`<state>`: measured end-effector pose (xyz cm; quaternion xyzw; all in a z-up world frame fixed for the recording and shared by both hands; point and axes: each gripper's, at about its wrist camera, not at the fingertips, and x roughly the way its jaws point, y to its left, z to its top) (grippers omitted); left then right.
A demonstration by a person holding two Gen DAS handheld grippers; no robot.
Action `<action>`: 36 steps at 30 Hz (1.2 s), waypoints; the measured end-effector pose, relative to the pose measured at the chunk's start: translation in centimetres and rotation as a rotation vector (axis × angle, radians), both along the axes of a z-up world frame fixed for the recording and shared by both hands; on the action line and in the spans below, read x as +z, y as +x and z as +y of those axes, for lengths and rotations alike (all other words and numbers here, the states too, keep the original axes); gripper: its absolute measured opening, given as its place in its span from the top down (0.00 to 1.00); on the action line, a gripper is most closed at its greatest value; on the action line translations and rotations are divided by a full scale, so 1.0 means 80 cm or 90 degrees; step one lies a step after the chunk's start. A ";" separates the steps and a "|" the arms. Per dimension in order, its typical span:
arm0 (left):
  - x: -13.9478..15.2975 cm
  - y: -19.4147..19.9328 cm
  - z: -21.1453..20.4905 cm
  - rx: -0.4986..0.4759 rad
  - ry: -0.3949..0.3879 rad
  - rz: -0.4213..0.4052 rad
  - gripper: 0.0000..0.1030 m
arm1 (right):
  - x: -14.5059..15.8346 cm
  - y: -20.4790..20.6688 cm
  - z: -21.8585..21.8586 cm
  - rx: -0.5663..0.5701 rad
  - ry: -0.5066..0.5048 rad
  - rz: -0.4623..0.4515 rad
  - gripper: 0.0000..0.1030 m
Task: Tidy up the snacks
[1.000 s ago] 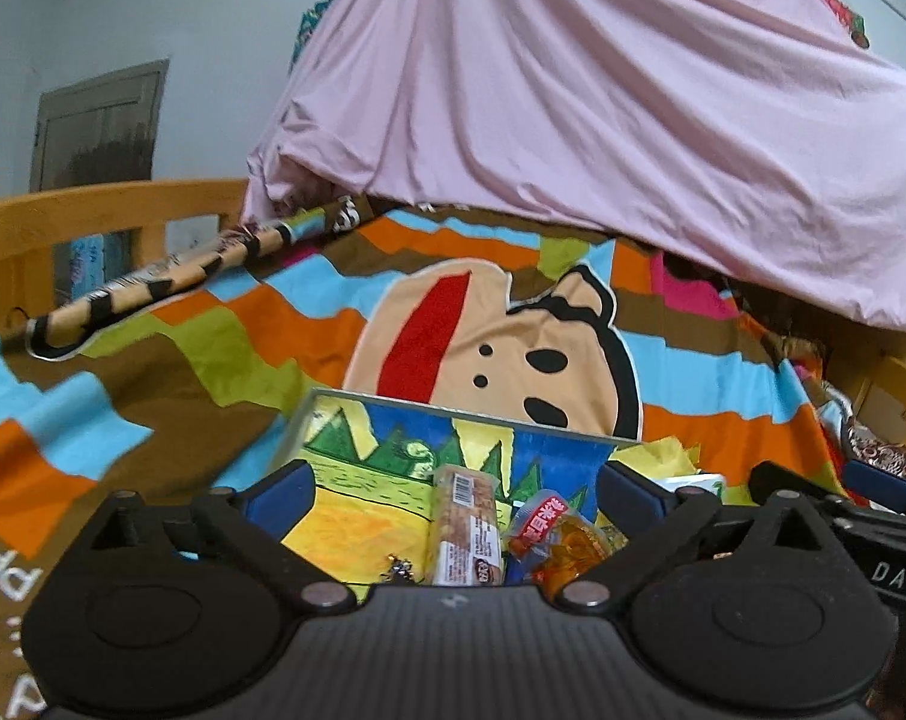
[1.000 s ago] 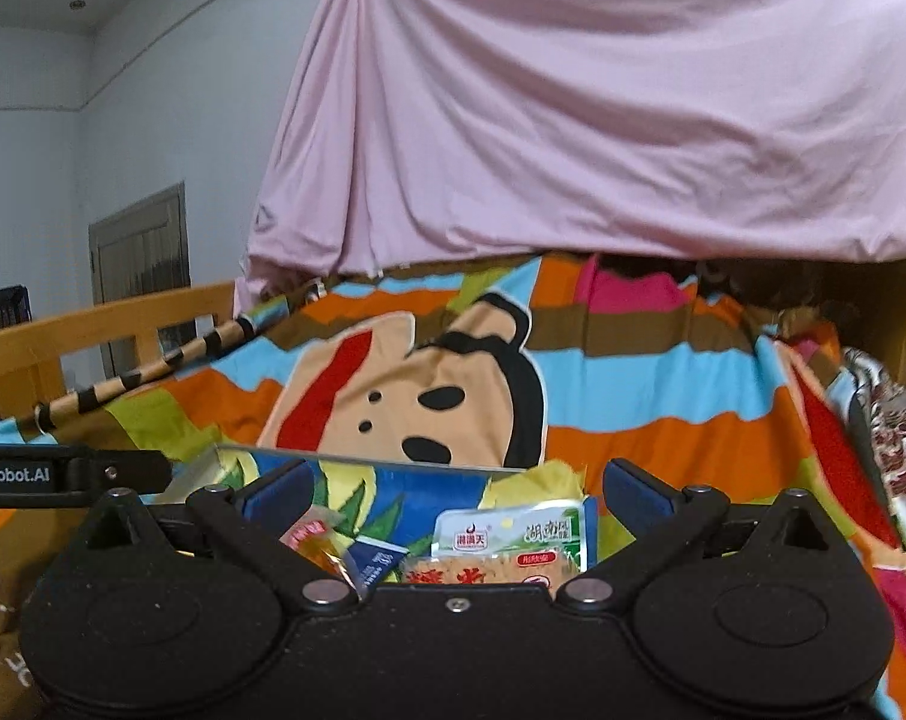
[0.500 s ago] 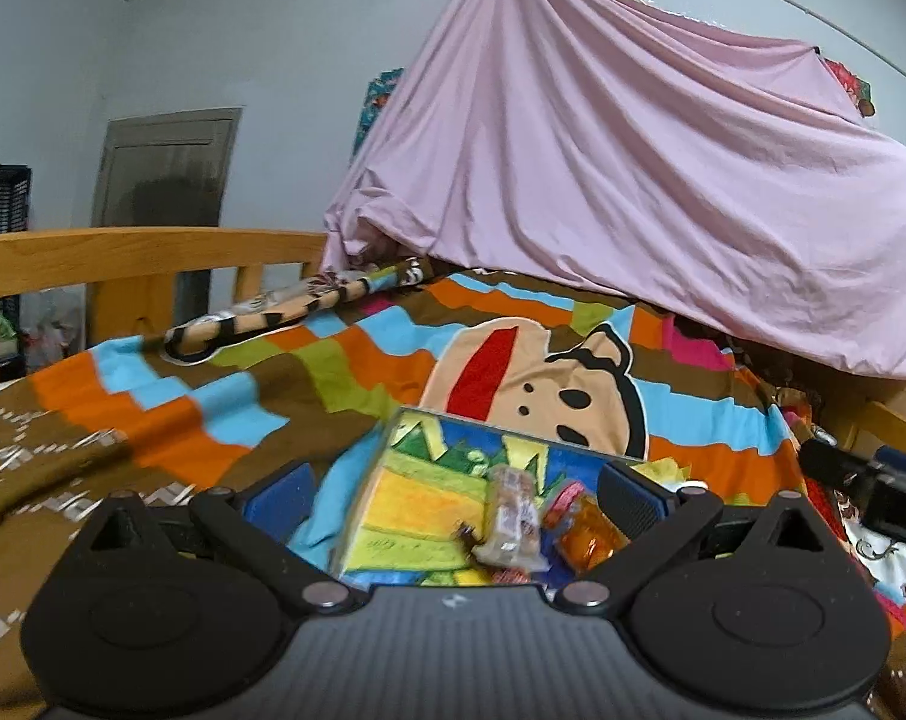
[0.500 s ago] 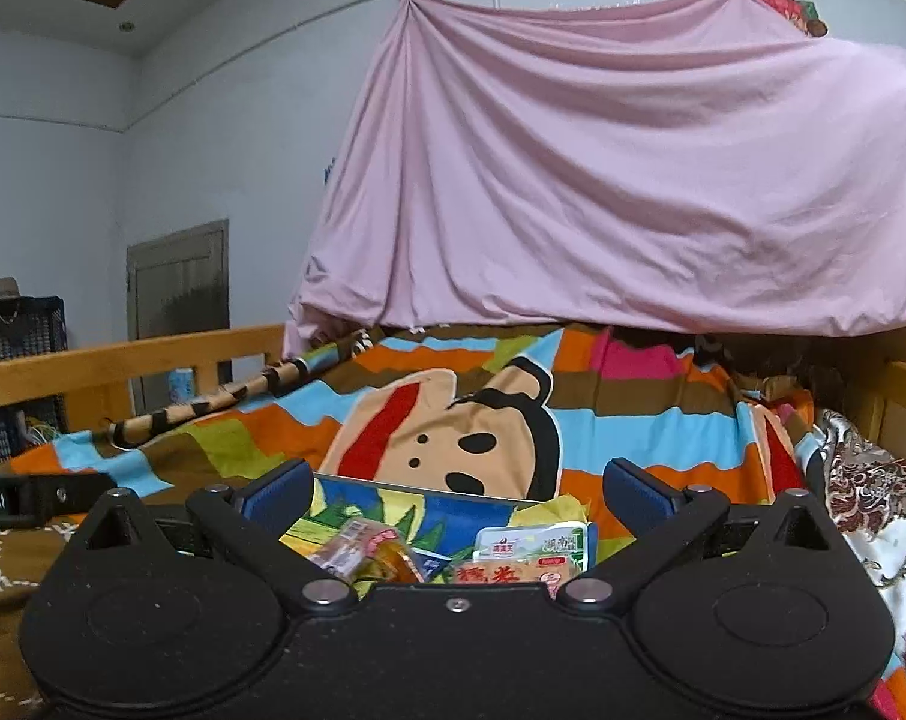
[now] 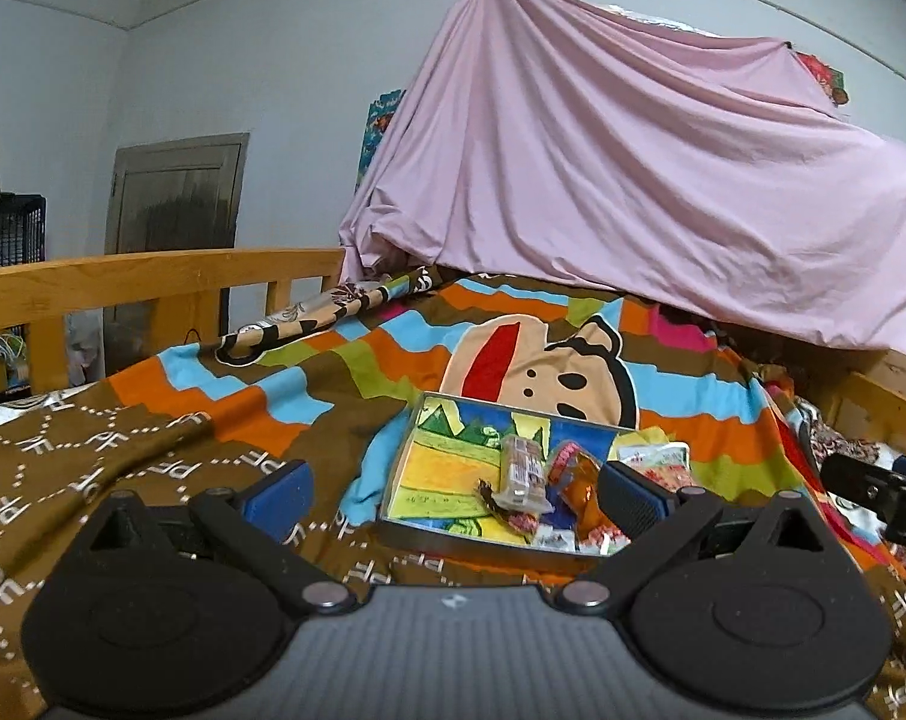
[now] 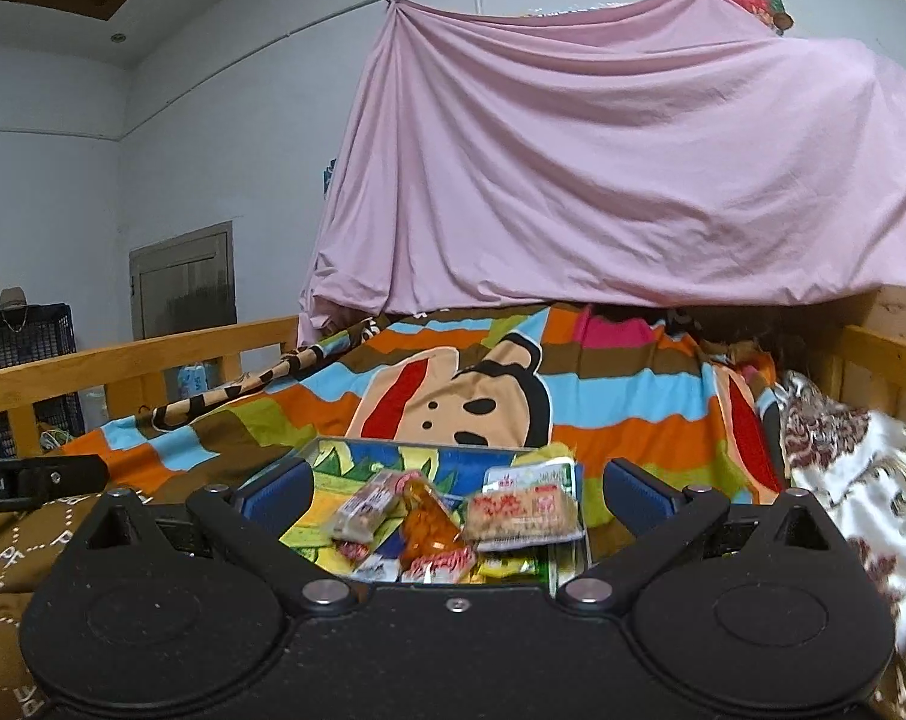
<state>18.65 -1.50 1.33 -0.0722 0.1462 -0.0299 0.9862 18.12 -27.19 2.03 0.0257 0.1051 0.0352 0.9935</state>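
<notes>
Both grippers, left (image 5: 453,489) and right (image 6: 456,489), hang spread and empty over the snack tray (image 5: 414,489); a long bar packet (image 5: 520,471) points away toward the pink sheet (image 5: 633,180).

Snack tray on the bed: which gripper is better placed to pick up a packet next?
Right, probably. The right gripper, open, frames the snack packets in the tray squarely. The left gripper, also open, faces the tray's bare half.

One painted tray (image 6: 393,450) lies ahead between the jaws. It holds perhaps seven snack packets (image 6: 522,513), the small front ones too blurred to count surely.
</notes>
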 end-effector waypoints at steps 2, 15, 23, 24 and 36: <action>-0.003 -0.017 0.001 -0.002 0.002 -0.005 0.00 | -0.001 -0.013 0.002 -0.001 0.004 -0.003 0.01; -0.018 -0.054 -0.005 -0.036 0.014 -0.022 0.00 | -0.023 -0.057 0.025 0.001 -0.024 0.039 0.01; -0.039 -0.055 -0.010 -0.046 0.044 -0.003 0.00 | -0.041 -0.049 0.027 -0.008 -0.018 0.078 0.01; -0.041 -0.054 -0.010 -0.046 0.045 0.002 0.00 | -0.042 -0.048 0.027 -0.008 -0.017 0.082 0.01; -0.054 -0.052 -0.007 -0.044 0.051 0.042 0.00 | -0.047 -0.042 0.030 0.004 -0.023 0.097 0.01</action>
